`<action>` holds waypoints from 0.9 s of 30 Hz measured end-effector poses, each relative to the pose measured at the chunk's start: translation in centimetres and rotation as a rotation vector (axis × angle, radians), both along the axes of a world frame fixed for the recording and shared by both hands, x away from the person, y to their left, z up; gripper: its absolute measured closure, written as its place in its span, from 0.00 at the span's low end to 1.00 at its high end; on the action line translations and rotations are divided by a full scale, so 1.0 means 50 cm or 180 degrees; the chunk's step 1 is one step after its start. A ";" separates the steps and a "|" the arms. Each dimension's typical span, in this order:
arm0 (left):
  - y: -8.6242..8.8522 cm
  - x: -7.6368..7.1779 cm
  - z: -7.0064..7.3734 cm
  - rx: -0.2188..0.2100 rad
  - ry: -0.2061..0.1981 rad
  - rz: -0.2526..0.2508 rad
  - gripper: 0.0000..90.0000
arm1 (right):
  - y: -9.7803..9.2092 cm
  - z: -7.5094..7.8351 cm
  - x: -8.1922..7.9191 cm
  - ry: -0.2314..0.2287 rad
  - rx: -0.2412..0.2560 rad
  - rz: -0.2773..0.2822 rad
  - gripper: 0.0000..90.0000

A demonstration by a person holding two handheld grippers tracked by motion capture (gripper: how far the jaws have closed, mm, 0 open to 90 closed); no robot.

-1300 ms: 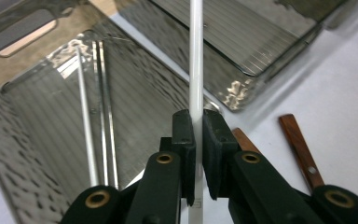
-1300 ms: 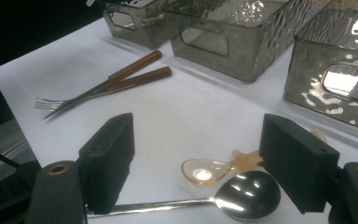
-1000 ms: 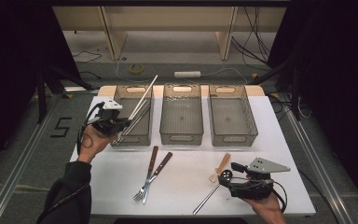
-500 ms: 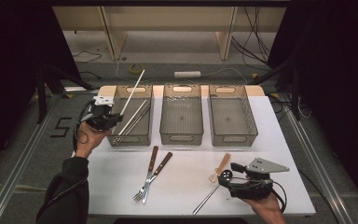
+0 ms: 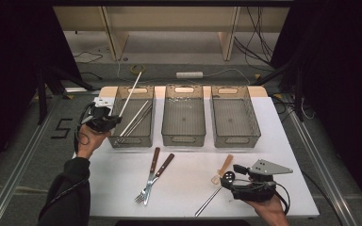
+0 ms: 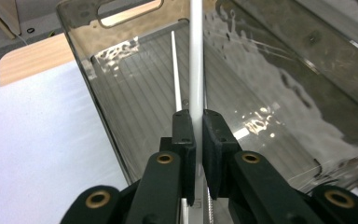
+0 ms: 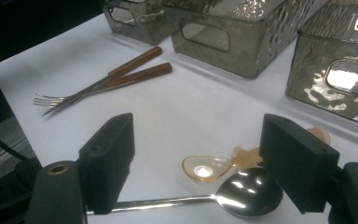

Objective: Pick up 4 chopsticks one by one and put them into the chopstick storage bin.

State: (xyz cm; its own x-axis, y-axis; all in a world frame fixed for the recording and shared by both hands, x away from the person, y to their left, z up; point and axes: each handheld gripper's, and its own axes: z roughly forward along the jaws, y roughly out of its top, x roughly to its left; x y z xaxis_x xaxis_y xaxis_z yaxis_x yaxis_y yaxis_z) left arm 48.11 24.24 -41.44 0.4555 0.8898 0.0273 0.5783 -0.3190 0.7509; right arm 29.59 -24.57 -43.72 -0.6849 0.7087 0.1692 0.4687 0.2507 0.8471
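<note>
Chopstick (image 6: 196,56) in white, long and thin, sits clamped between the narrow-set jaws of the left tool (image 6: 198,135), running straight ahead of them and upward over the leftmost bin (image 6: 93,88), a clear smoky plastic container with a cut-out handle at its far end. In the high view the left tool (image 5: 111,121) hangs at the near left corner of that bin (image 5: 114,141), and the chopstick (image 5: 131,93) slants away from it, up and to the far side, its tip above the bin's far rim. More white sticks (image 5: 134,120) lie slantwise on the bin floor just beyond the tool; one of them (image 6: 175,70) shows just left of the held chopstick in the left gripper view. The right tool (image 5: 239,179) rests low at the near right of the white counter (image 5: 184,188), its jaws spread wide and holding nothing. Between those jaws, in the right gripper view, lie a metal spoon (image 7: 247,191) with its bowl just ahead of the right tool (image 7: 205,163) and a small translucent amber spoon (image 7: 214,167) touching it just beyond. Farther ahead and to the left of that tool lie two forks with wooden handles (image 7: 107,79), side by side, tines crossing. Two more empty bins, the middle bin (image 5: 184,122) and the right bin (image 5: 233,120), stand past the forks.
</note>
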 end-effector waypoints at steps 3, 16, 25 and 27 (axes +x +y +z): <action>0.001 0.001 -0.007 0.0015 0.0030 0.0002 0.93 | 0.000 0.000 0.000 0.0001 0.0001 -0.0002 0.31; -0.005 0.004 -0.027 0.0108 0.0170 0.0024 0.93 | 0.001 0.000 -0.001 0.0005 -0.0007 0.0001 0.31; -0.004 0.007 -0.037 0.0144 0.0299 0.0065 0.93 | 0.001 0.000 -0.001 0.0008 -0.0006 0.0001 0.31; -0.005 0.008 -0.037 0.0135 0.0307 0.0080 0.93 | 0.001 -0.001 0.000 0.0008 -0.0007 0.0001 0.31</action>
State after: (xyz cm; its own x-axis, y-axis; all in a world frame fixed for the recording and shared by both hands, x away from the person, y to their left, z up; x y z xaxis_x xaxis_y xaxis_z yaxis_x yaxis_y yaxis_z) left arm 48.52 23.99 -43.29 0.4354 0.9000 0.0223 0.6554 -0.3338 0.6775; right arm 29.57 -24.51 -43.75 -0.6848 0.7088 0.1693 0.4706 0.2527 0.8454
